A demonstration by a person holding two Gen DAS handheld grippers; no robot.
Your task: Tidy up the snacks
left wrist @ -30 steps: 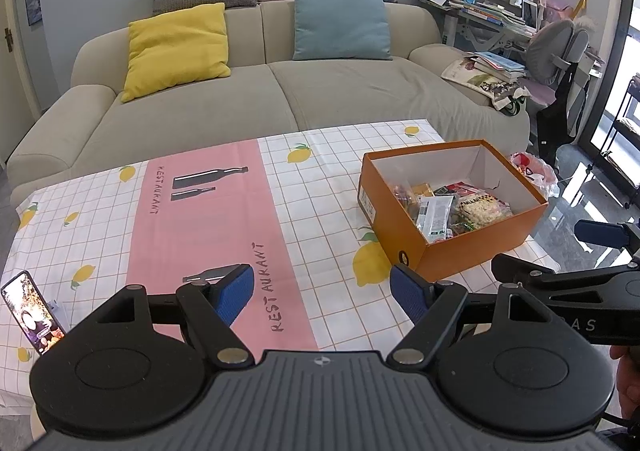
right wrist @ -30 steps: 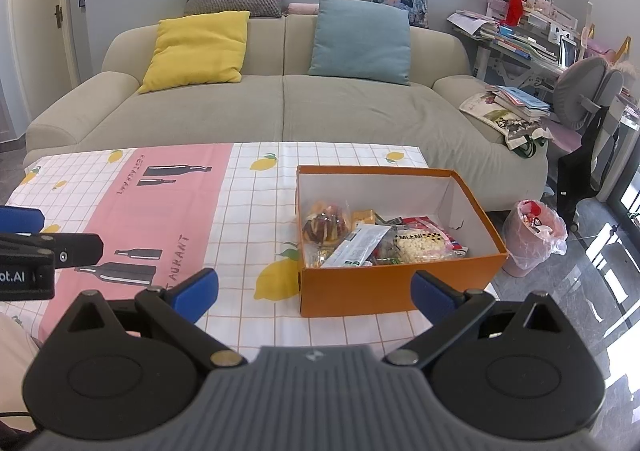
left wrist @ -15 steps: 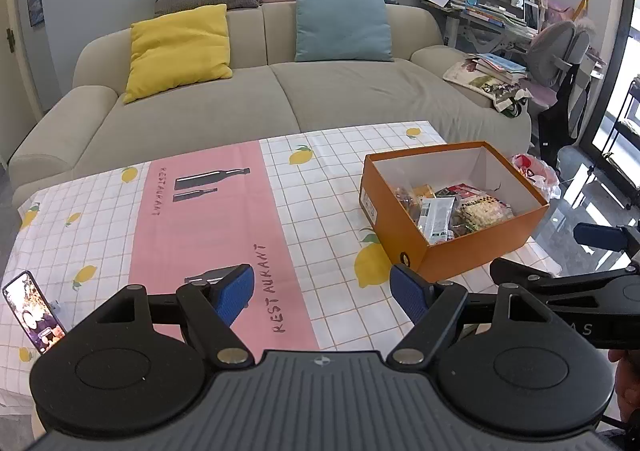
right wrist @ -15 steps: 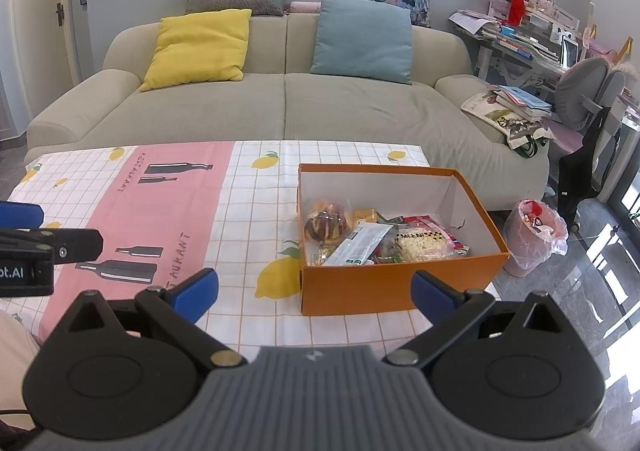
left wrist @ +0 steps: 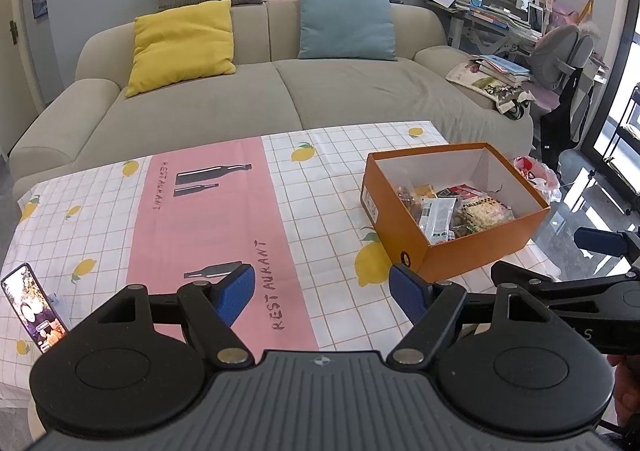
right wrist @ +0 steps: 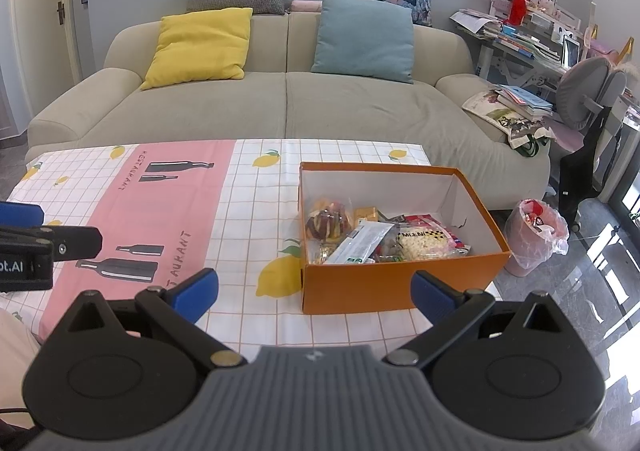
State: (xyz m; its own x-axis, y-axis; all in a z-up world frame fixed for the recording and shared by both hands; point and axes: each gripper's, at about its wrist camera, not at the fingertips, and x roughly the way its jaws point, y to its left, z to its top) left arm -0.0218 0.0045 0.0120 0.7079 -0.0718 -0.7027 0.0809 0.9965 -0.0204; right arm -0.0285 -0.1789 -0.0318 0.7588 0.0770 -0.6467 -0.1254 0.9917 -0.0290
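Note:
An orange cardboard box [right wrist: 400, 287] stands at the right end of the table and holds several snack packets [right wrist: 384, 237]. It also shows in the left wrist view [left wrist: 476, 251], with the snack packets [left wrist: 452, 211] inside it. My left gripper [left wrist: 322, 293] is open and empty, held above the near table edge, left of the box. My right gripper [right wrist: 314, 293] is open and empty, just in front of the box's near wall. The left gripper's side [right wrist: 44, 247] shows at the left edge of the right wrist view.
The table carries a checked cloth with a pink stripe [left wrist: 200, 219]. A phone [left wrist: 34, 307] lies at its near left corner. A beige sofa [right wrist: 280, 107] with cushions stands behind the table. A pink bin [right wrist: 536, 237] and a desk chair [right wrist: 588, 99] stand to the right.
Both views have shifted very slightly; the box sits a little lower in the frames. Both grippers stay open and empty.

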